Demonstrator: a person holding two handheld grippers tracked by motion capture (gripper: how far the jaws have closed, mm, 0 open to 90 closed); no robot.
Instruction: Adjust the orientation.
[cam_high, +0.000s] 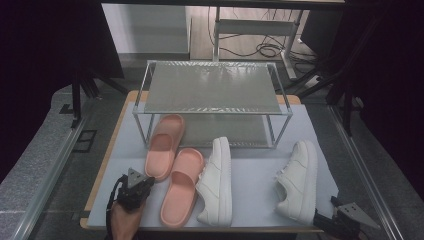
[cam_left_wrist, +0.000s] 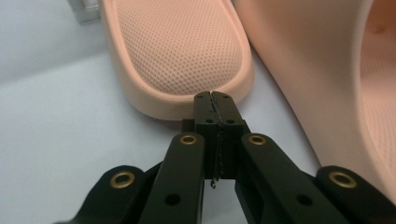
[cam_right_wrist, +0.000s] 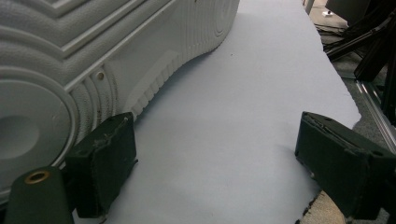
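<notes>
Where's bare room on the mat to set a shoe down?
Free: the mat between the two white sneakers, the rack's top shelf, and the mat's left strip beside the slides. Crowded: pink slides and the near sneaker packed together, front left.

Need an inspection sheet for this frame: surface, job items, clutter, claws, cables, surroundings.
Surface: pale sheet over a wooden tabletop; a two-tier metal rack stands at the far end.
Job's things: two pink slides, the far one with its toe under the rack, the near one beside it; two white sneakers, one against the near slide, one apart on the right.
Clutter: nothing seen.
Claws: left claw shut, tips at the far slide's heel; right claw open, one pad beside the right sneaker's sole.
Cables: loose loops on the floor beyond the rack.
Surroundings: dark frames and stands around the table.
</notes>
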